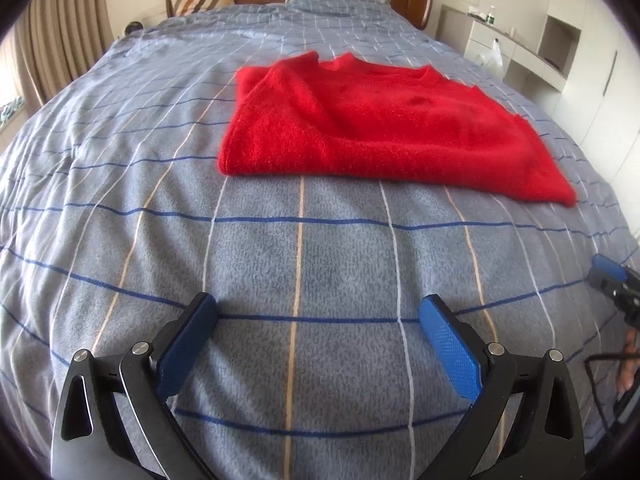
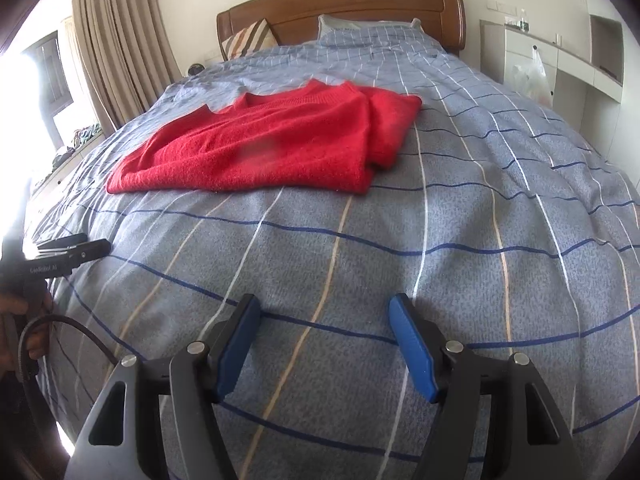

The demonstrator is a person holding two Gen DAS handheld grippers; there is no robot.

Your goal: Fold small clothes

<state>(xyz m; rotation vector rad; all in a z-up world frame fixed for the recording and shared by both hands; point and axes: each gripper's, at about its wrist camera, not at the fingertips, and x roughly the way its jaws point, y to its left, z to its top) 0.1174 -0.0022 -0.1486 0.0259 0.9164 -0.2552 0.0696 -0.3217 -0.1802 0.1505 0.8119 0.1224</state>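
Observation:
A red fuzzy sweater [image 1: 372, 128] lies folded flat on the bed, its neckline toward the headboard; it also shows in the right wrist view [image 2: 264, 144], with a sleeve folded in at its right side. My left gripper [image 1: 318, 306] is open and empty, low over the bedspread, well short of the sweater's near hem. My right gripper [image 2: 324, 304] is open and empty, also over bare bedspread in front of the sweater. Each gripper appears at the edge of the other's view: the right one [image 1: 612, 280] and the left one [image 2: 76, 250].
The bed has a grey-blue checked bedspread [image 1: 280, 240], pillows [image 2: 248, 40] and a wooden headboard [image 2: 340, 4]. Curtains [image 2: 116, 40] and a window stand at the left. White cabinets and a desk with a plastic bag [image 2: 532, 76] stand at the right.

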